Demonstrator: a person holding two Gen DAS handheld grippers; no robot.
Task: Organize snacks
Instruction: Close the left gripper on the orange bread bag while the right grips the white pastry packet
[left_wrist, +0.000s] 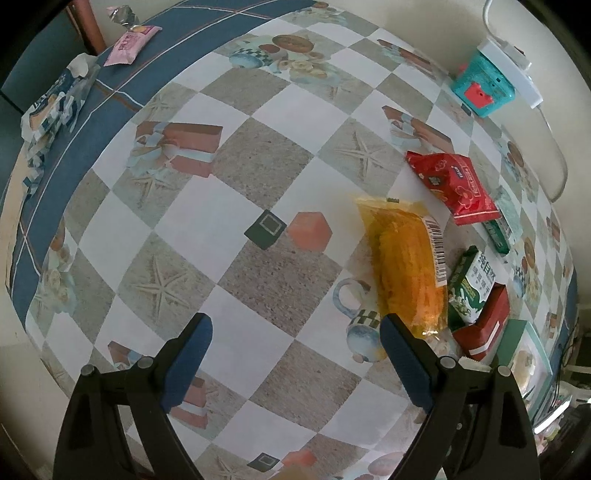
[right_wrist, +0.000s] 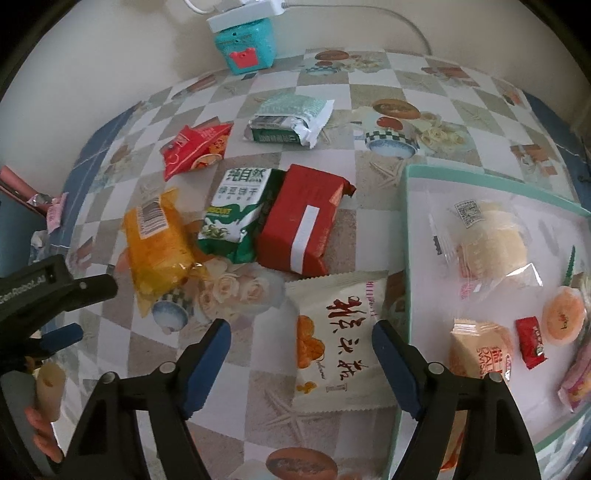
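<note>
Your right gripper (right_wrist: 301, 341) is hanging over a white snack packet (right_wrist: 338, 343) printed with dark red characters. That packet is lying between the blue pads, nearer the right one, and neither pad is pressing on it, so the jaws are standing apart and empty. It is sitting just beside the left rim of the mint-edged tray (right_wrist: 408, 236), where a clear-wrapped pastry (right_wrist: 491, 236) and a small red candy (right_wrist: 530, 342) are already lying. Beyond the packet, a red pack (right_wrist: 301, 221), a green-and-white biscuit bag (right_wrist: 236, 214) and a yellow bag (right_wrist: 159, 240) are resting side by side on the checked tablecloth (right_wrist: 229, 384).

Your left gripper (left_wrist: 295, 334) is pointing down at the cloth with its jaws wide and nothing between them; the yellow bag's lower end is lying just past its right finger (left_wrist: 404, 363).
</note>
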